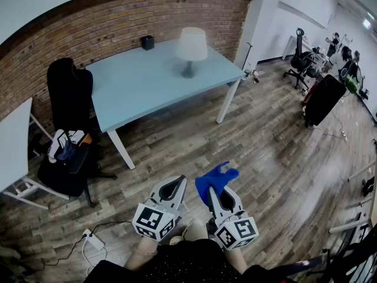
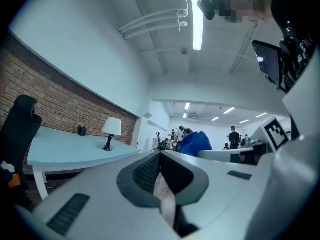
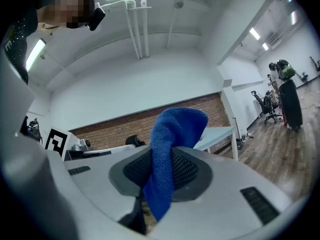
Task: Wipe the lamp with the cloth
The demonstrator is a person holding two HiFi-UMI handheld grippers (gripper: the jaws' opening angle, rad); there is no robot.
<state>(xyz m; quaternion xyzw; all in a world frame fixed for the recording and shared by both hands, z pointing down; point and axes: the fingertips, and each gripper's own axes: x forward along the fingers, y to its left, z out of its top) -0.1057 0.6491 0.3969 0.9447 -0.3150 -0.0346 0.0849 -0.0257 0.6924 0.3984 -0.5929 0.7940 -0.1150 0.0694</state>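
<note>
Pinching the cloth point(image 1: 215, 178) between its jaws, the right gripper point(image 1: 214, 188) is held low, far short of the lamp point(image 1: 191, 47). The lamp is set well ahead of both grippers on the pale worktop point(image 1: 141, 90). The left gripper point(image 1: 175, 184) is carried just beside the right one, its jaws brought together on nothing.

Only a narrow fold of the cloth appears to be caught, with the rest bunched beyond the fingertips. It could probably be dragged free if it is rubbed hard against the shade. The lamp looks light on a small base, so a sideways push high on the shade may tip it, unless it is steadied by the left gripper.

The lamp is stood upright, its long axis vertical, the shade on top of a thin stem. The cloth's long axis is run along the jaws: its free end is pointed forward and up past the fingertips and curled over, while a shorter tail is left hanging behind them.
</note>
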